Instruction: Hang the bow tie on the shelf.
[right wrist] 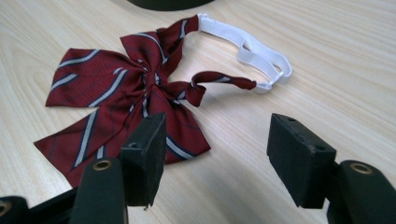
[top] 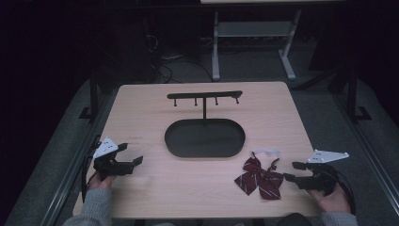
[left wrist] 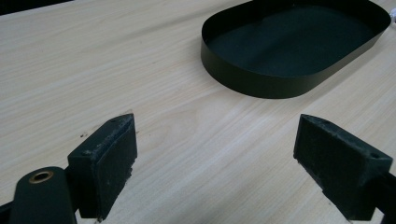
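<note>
Black rubbery pads face the fingers (right wrist: 301, 154) of the right gripper (top: 294, 172), which stand wide apart with nothing between them, aimed low along the bench (top: 155, 188) at the bow tie (top: 260, 176). That placing looks like a line-up for a pinch, probably at the knot or the nearer wing. The bow tie lies flat just in front of this gripper, near the bench's front right corner: soft maroon cloth with pale diagonal stripes, gathered at a central knot, trailing a looped white elastic strap (right wrist: 254, 56). The left gripper (top: 127, 157) rests at the front left, its fingers (left wrist: 109, 163) equally wide and empty. Beyond sits a matt black oval tray (top: 176, 141) with a thin upright wall, a slim post carrying a hook bar (top: 204, 95) above it, probably where the bow tie should hang.
</note>
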A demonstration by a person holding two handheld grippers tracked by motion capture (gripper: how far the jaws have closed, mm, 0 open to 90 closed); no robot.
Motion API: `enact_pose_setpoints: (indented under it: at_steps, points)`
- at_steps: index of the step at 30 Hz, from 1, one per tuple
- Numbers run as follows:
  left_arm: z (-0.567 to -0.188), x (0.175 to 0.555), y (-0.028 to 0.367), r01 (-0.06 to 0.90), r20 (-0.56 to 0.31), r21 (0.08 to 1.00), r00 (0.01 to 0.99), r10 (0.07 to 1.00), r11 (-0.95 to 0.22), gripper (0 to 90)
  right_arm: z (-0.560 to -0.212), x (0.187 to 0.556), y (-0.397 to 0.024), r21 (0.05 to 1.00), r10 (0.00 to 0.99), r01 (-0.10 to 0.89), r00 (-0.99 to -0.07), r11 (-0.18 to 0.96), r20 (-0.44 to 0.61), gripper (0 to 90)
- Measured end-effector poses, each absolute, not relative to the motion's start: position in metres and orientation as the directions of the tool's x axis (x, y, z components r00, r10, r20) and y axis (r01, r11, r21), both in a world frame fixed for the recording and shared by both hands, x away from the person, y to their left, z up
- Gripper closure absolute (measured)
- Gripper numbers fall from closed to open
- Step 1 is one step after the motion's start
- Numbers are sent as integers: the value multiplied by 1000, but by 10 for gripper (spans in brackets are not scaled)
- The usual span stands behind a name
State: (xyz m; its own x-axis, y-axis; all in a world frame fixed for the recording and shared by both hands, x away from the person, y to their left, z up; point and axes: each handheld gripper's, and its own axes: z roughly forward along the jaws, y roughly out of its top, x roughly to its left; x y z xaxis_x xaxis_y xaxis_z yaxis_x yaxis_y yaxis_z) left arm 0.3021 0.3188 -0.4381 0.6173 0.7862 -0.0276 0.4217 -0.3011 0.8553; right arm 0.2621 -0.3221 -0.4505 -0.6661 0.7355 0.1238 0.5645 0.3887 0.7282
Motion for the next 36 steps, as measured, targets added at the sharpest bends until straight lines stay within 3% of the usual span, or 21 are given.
enact_pose_setpoints:
  at_steps: [36]
  points:
    - [-437,301,319,420,-25,854,624,781,-308,130,-414,295,-279,713,648,513,-754,478,108,398]
